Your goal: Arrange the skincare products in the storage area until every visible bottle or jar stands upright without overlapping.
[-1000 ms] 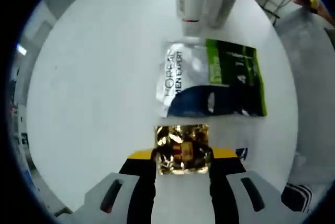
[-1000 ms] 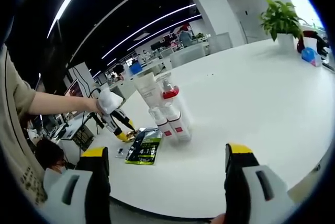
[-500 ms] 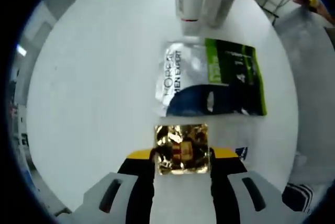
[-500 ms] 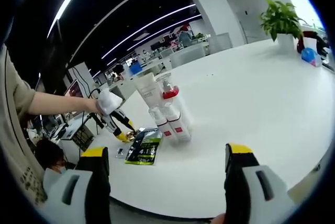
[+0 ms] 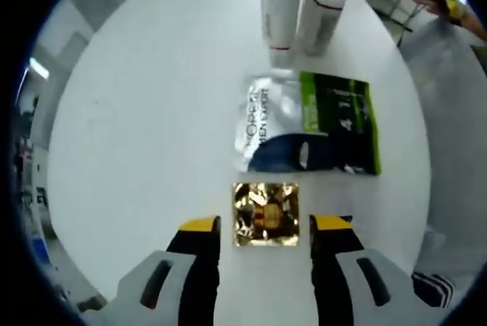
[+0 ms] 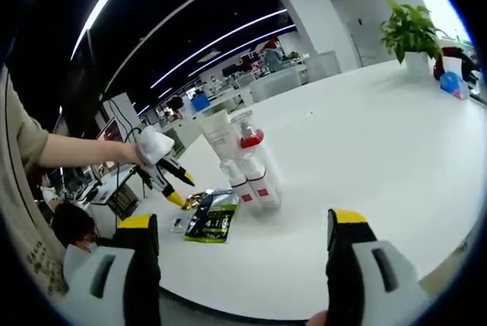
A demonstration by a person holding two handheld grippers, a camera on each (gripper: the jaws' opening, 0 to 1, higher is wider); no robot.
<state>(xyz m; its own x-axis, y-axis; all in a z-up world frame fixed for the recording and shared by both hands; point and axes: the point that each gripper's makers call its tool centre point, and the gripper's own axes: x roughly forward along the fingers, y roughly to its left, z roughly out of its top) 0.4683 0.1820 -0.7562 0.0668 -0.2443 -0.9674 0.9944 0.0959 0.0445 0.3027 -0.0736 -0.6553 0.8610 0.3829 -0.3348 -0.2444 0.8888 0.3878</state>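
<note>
The left gripper (image 5: 265, 228) hangs over the white table (image 5: 137, 113), jaws spread, with the gold foil sachet (image 5: 265, 214) lying flat on the surface between the tips and free of both. Just beyond it lies the silver-and-green sachet (image 5: 312, 122), also flat, close to the gold one but not overlapping. Farther off, the white tubes (image 5: 298, 2) stand upright in a tight cluster. In the right gripper view that cluster (image 6: 243, 162) rises near a red-capped bottle (image 6: 250, 139), all upright, the green sachet (image 6: 212, 219) to their left. The right gripper (image 6: 240, 265) waits well back, jaws wide and empty, likely keeping clear. Sachets laid side by side keep everything visible.
</note>
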